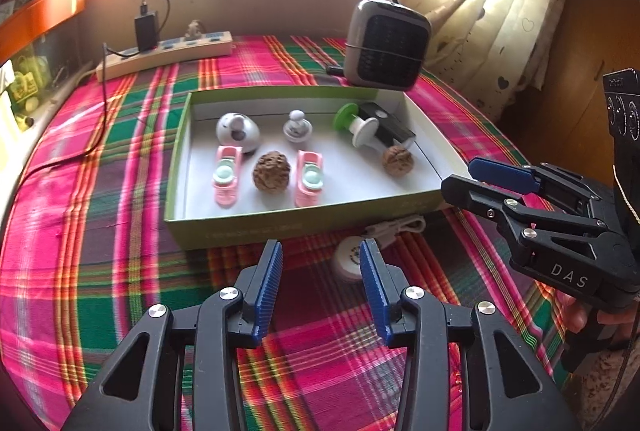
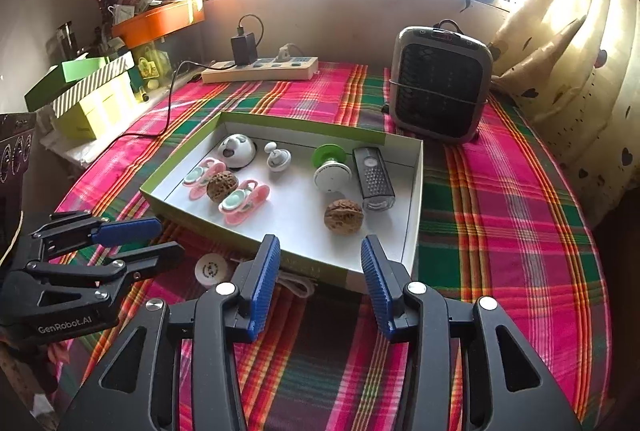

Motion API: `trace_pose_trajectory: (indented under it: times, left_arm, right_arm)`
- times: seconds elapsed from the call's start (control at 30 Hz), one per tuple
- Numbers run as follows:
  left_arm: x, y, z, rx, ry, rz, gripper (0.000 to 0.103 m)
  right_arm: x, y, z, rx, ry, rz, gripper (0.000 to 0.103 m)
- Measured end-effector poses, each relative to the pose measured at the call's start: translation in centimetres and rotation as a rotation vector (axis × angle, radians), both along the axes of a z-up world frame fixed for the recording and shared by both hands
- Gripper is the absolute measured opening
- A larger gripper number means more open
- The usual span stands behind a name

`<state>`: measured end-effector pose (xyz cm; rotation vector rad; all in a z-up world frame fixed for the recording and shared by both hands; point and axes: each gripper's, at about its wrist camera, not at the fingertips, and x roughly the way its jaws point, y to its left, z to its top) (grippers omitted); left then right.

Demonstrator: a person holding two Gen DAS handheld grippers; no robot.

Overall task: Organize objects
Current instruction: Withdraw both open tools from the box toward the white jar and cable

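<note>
The left gripper [image 1: 320, 267] tilted down over the pink and green checked cloth [image 1: 120, 271], its blue pads apart with nothing between them. The right gripper [image 2: 320, 263] tilted down too, open and empty, near the shallow green cardboard box [image 2: 280, 255]. Inside the box lay two brown bumpy walnuts [image 2: 343, 215], two pink clips [image 2: 242, 201] and a black grater [image 2: 372, 183]. A small round white disc [image 1: 348, 259] with a white cord lay on the cloth just in front of the box.

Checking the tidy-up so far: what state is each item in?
Green-sided cardboard box: open, no lid.
Two brown walnuts: inside box.
Small white round disc: outside box, on plaid cloth.
Black charger: plugged into power strip.
Left gripper: open, empty.
Right gripper: open, empty.
</note>
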<state>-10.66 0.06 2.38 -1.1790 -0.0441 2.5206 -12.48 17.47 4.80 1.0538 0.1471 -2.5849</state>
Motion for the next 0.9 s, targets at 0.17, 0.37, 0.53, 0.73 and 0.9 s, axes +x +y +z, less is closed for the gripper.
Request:
trace_pose_trajectory:
  times: [0.17,0.37,0.53,0.73,0.9]
  left_arm:
    - [-0.1,1.2,-0.6,-0.029,-0.016,-0.017,0.039]
    - [-0.4,2.2,-1.2,-0.051,-0.033,-0.035,0.039]
    - [-0.7,2.6,-1.8,-0.066,-0.049,-0.023,0.039]
    - [-0.9,2.5,-1.9,-0.060,-0.056,-0.014,0.039]
    - [-1.1,2.4,-2.0,-0.058,-0.057,-0.004,0.039]
  right_arm:
    - [0.4,1.0,-0.6,-0.002,-0.015,-0.010,0.045]
    - [0.5,1.7,-1.4,-0.001,-0.039,-0.006,0.045]
    - [0.2,1.8,-2.2,-0.014,-0.072,0.015,0.045]
    - [-0.3,1.2,-3.2,-0.015,-0.112,0.062,0.045]
    - [-0.6,0.7,-3.7,-0.018,-0.132,0.091,0.045]
